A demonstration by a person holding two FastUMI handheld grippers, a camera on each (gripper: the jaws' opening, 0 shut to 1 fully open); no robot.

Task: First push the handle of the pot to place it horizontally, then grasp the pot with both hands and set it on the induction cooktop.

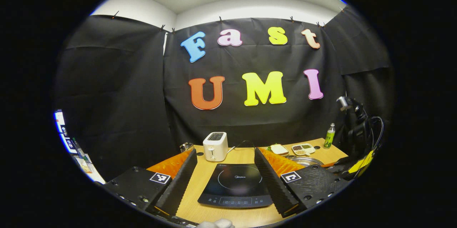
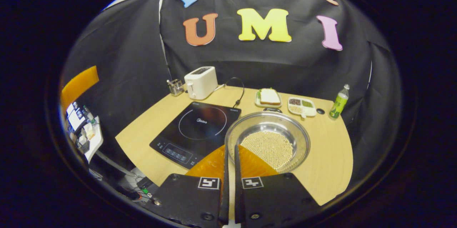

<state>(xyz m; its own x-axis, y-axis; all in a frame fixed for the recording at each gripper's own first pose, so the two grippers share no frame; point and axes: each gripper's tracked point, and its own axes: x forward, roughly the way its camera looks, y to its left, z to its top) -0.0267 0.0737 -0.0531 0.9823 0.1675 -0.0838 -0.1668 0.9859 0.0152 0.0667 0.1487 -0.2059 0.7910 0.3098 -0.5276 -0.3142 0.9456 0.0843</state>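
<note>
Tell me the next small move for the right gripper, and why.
Probably lower the right gripper, jaws nearly closed, toward the near rim of the pot to find and push its handle. The pot sits on the table beside the induction cooktop, not on it; I cannot make out the handle.

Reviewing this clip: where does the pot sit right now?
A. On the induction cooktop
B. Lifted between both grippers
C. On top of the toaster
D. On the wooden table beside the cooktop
D: in the right gripper view the pot rests on the table, to the right of the induction cooktop, whose surface is bare.
</note>
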